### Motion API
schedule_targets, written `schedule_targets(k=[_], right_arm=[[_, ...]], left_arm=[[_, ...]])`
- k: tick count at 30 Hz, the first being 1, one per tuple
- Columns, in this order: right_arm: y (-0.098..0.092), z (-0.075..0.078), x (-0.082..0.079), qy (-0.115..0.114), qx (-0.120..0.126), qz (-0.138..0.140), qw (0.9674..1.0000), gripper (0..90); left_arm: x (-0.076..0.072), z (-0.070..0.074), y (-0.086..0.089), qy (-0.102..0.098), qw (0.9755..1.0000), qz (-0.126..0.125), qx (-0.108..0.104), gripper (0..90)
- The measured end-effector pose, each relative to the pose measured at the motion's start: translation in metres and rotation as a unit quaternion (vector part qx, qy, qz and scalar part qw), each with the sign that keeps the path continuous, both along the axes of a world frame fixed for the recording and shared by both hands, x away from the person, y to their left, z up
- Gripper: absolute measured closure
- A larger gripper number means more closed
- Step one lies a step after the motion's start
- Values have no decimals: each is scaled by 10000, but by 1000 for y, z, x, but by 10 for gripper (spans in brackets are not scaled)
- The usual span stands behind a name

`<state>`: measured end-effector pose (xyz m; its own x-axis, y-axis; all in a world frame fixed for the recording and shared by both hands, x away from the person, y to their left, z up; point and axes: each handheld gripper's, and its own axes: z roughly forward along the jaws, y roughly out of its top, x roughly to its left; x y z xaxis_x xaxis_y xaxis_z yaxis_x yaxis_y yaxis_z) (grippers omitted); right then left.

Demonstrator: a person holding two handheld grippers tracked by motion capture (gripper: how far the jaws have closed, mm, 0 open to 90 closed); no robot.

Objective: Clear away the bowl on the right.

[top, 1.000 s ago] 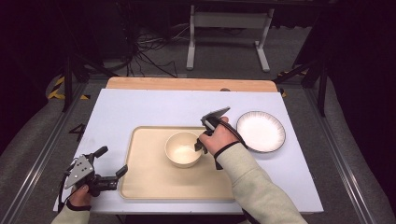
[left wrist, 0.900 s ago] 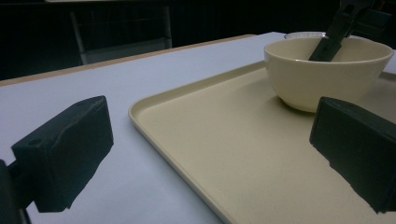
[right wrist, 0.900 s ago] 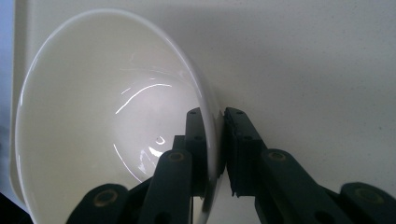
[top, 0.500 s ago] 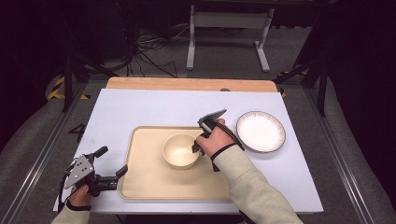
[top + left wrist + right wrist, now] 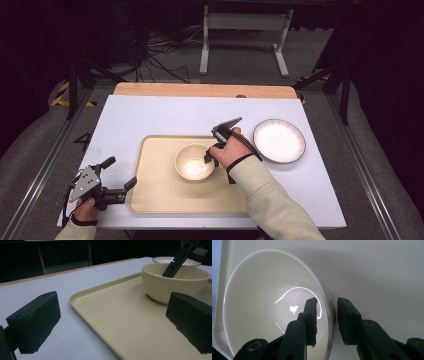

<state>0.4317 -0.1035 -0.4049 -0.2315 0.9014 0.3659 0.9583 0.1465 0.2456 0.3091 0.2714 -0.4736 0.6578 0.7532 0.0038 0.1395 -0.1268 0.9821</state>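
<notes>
Cream-coloured and glossy, the bowl (image 5: 195,162) sits on the beige tray (image 5: 155,187) toward its right half, with the tray itself lying on the white worktop (image 5: 165,115). The right gripper (image 5: 210,154) comes at the bowl from the bowl's right side and from above: in the right gripper view one jaw reaches down inside the bowl and the other stands outside the wall, so the rim runs between them. A sliver of gap shows between the outer jaw and the wall, so the jaws straddle the rim, close to it but not visibly clamped; whether the inner jaw presses the wall I cannot tell.

This straddle is what the coming move turns on. By my judgement, closing the jaws across the wall would pinch the bowl at its right edge, and that hand is plainly the nearer one.

Well apart, at the tray's near left corner, the left gripper (image 5: 118,190) hovers with its jaws spread wide, holding nothing, pointing across the tray toward the bowl. A white plate (image 5: 279,140) with a dark rim rests on the worktop just right of the tray, beyond the right hand.
</notes>
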Motion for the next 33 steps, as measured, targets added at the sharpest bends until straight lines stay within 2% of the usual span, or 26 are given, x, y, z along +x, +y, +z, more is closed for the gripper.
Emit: schedule_targets(k=[6,15,21,25,33], right_arm=[[-3,6,-1,-252,-27,79,9996,600],[-6,27,-8,-668,96,162,9976,511],[-10,36,-14,-1194,204,346,9920,415],[-13,41,-20,-1340,355,433,9894,389],[-23,49,-29,-1946,308,584,9787,353]], left_arm=[[0,0,0,11,10000,1,-13,2],[0,0,0,24,10000,-7,3,2],[0,0,0,22,10000,-7,1,2],[0,0,0,25,10000,-6,7,2],[0,0,0,24,10000,-6,10,2]])
